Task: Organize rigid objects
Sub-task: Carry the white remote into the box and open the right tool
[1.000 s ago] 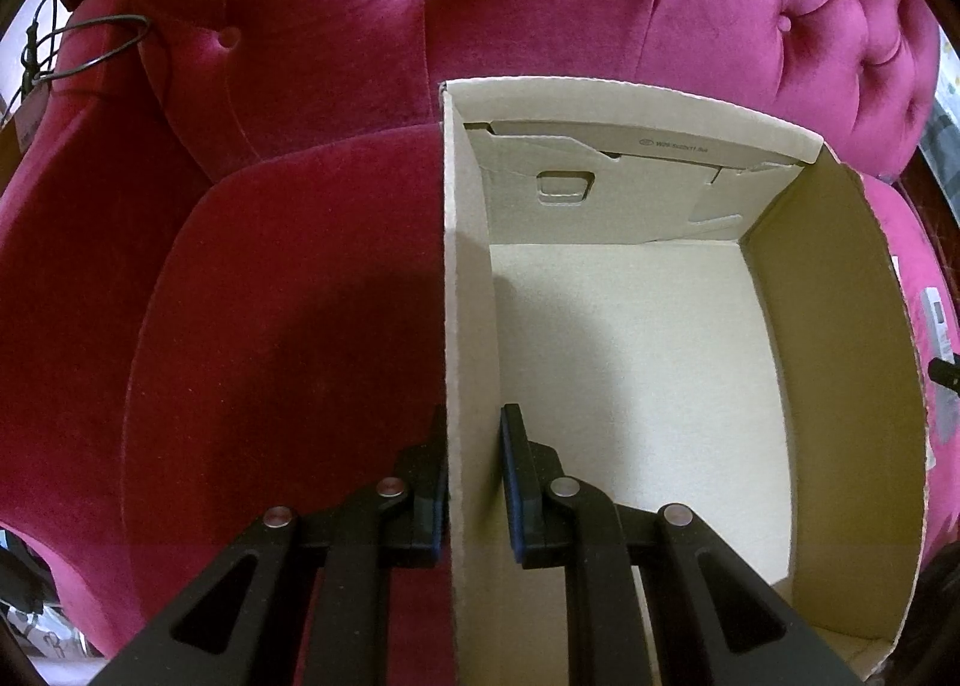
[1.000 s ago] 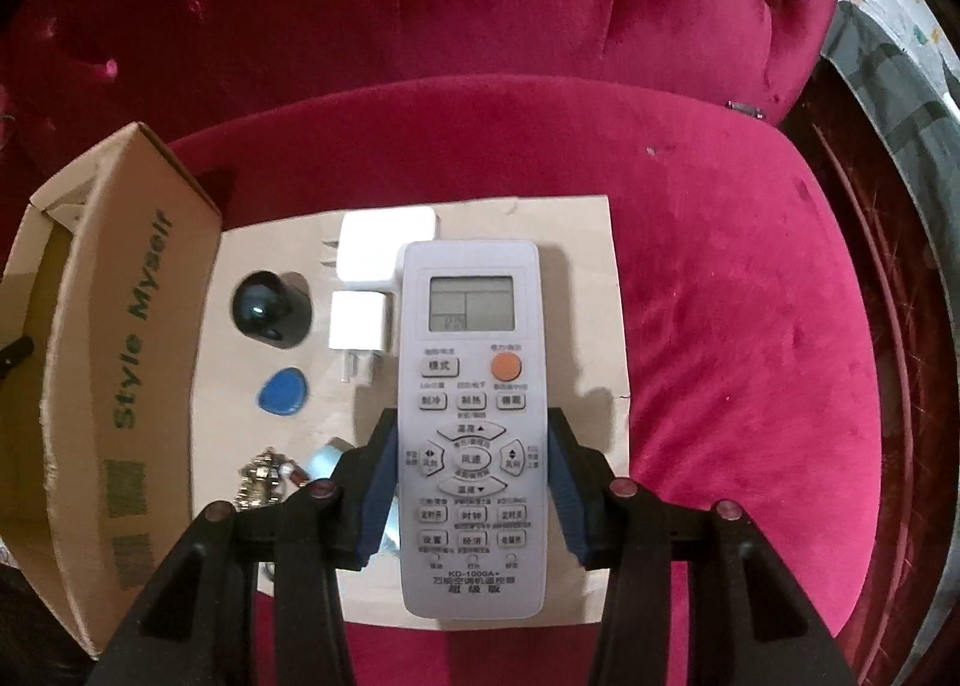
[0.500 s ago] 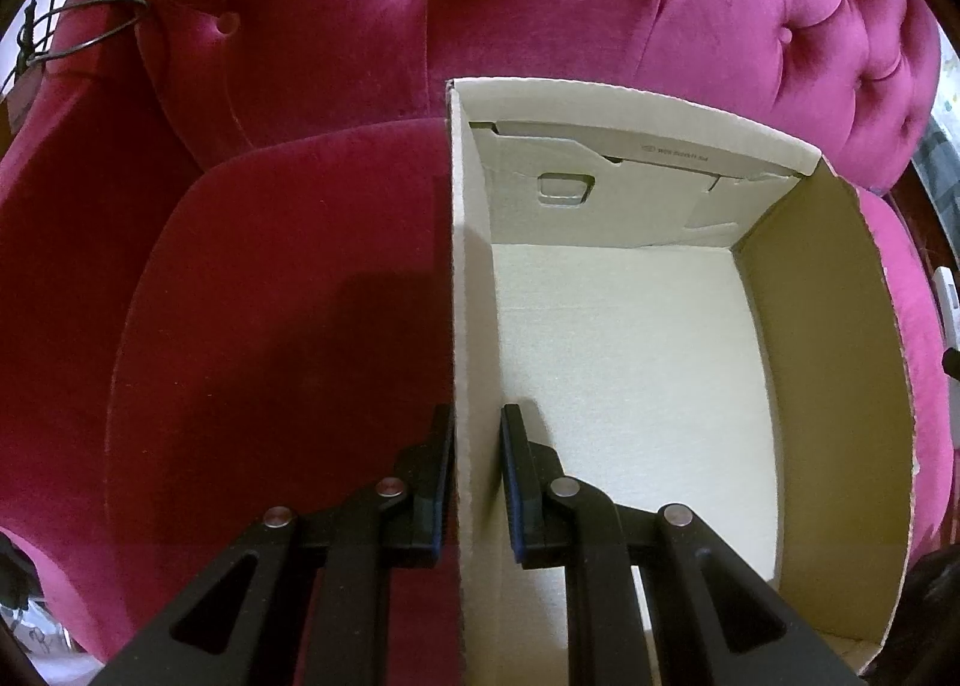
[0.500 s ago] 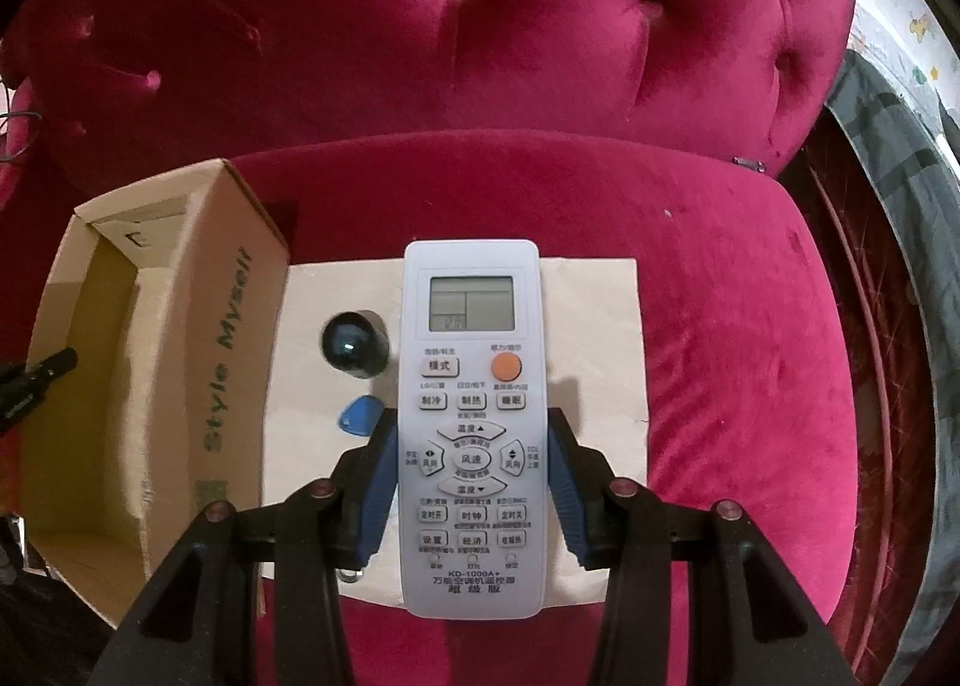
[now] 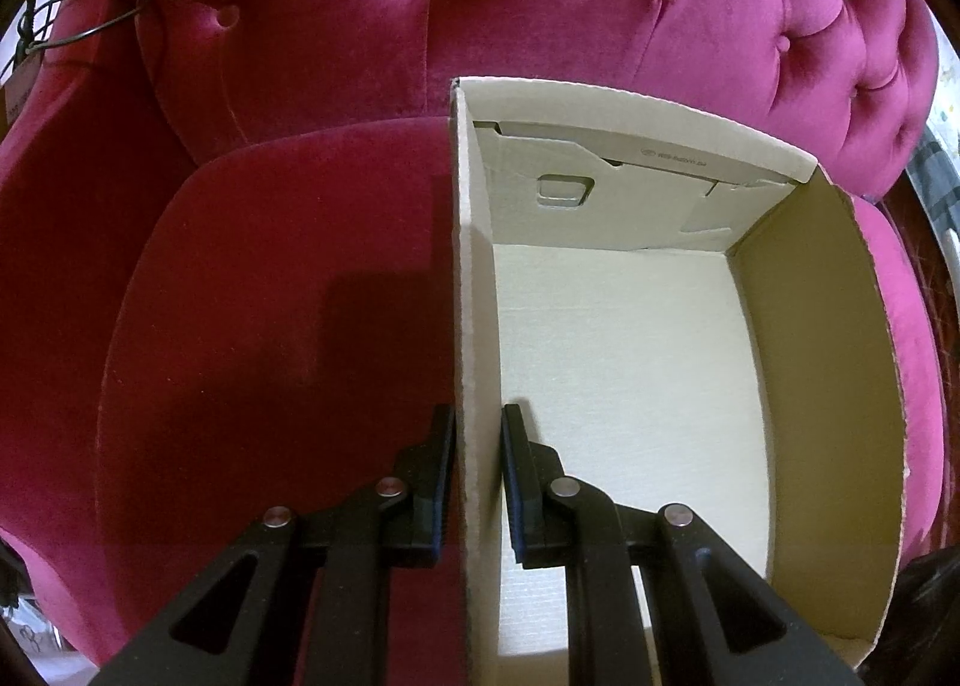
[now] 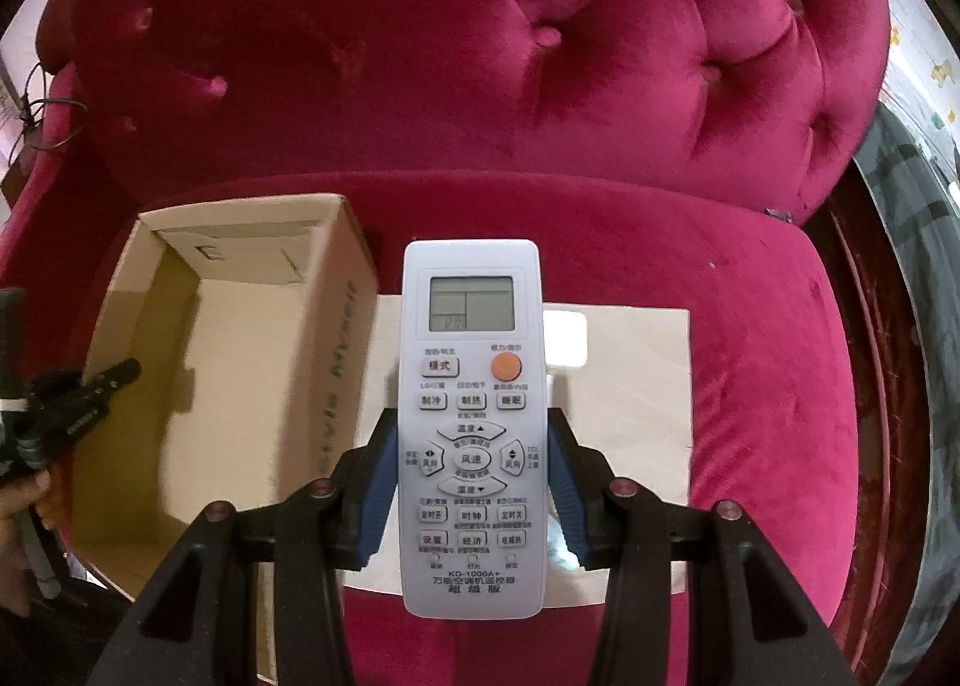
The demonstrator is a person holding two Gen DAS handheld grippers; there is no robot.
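Observation:
A white air-conditioner remote [image 6: 472,422] with a small screen and an orange button is clamped by its sides in my right gripper [image 6: 472,482], lifted above the sofa seat. An open cardboard box [image 6: 210,386] sits to its left on the seat; its inside [image 5: 624,386] shows nothing lying in it. My left gripper [image 5: 478,476] is shut on the box's left wall [image 5: 474,326], one finger outside, one inside. That left gripper [image 6: 90,392] also shows at the box's left edge in the right wrist view. The remote hides most small items on the cardboard sheet [image 6: 630,386].
A flat cardboard sheet lies on the crimson velvet sofa seat [image 6: 750,356], with a white adapter [image 6: 564,338] showing beside the remote. The tufted sofa back [image 6: 480,56] rises behind. A wire loop [image 5: 90,20] hangs at the far left. A dark wooden edge [image 6: 888,386] borders the right.
My right gripper has risen with the remote and shifted toward the box, so more of the box's inside is in view. The left gripper has kept its hold on the box wall.

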